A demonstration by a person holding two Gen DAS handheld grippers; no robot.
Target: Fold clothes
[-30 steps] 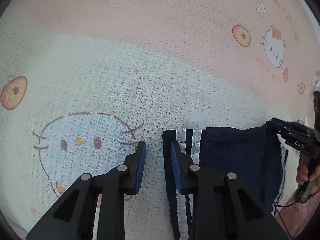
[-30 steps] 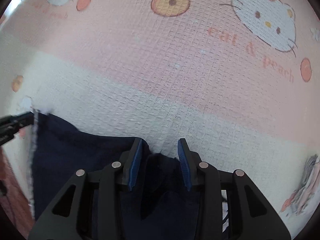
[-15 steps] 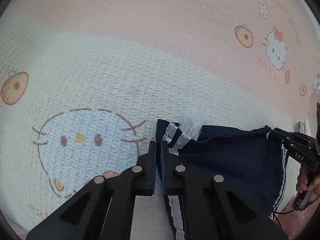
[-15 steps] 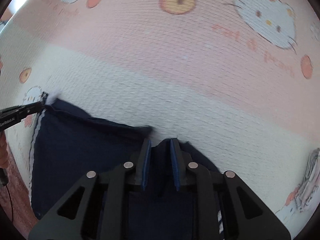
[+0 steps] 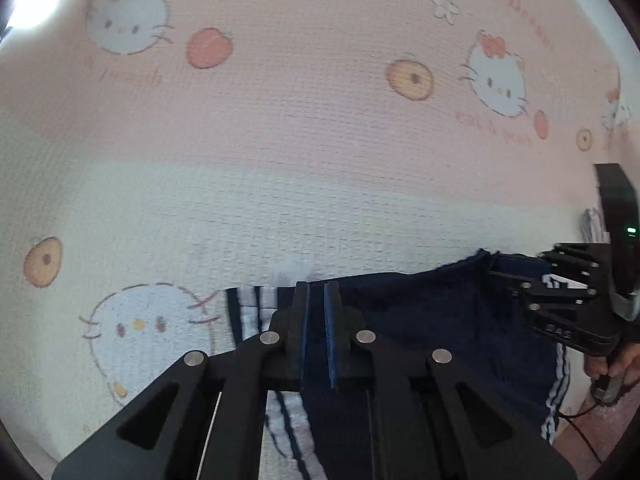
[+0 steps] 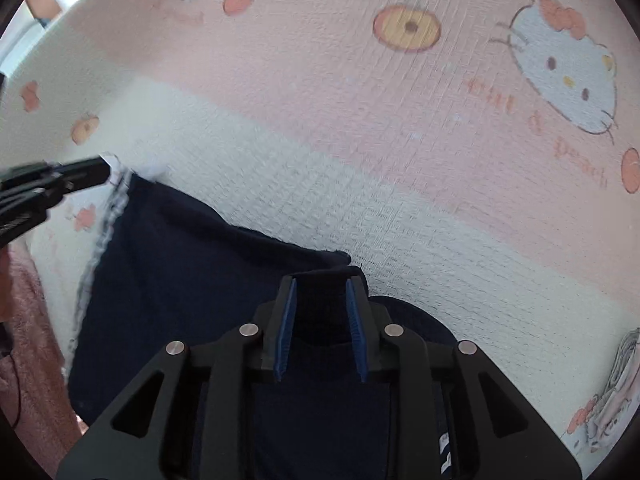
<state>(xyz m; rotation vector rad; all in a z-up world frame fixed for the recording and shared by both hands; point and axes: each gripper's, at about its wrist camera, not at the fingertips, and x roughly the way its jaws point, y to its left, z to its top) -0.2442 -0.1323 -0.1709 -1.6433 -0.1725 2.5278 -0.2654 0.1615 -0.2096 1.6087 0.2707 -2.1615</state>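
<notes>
Both grippers (image 5: 316,308) (image 6: 321,304) seemingly pinch navy shorts (image 5: 420,320).

1. The left tongs (image 5: 316,300) are matte black, with two angular fingers lined with blue ribbed pads (image 5: 331,336).
2. Round silver screws (image 5: 365,336) mark each finger's joints.
3. The right tongs (image 6: 320,286) show the same black build, blue pads and silver screws.
4. The left view shows white lettering on their side and a green light behind.
5. A hand (image 5: 612,364) grips a handle trailing a thin black cable (image 5: 576,414).
</notes>
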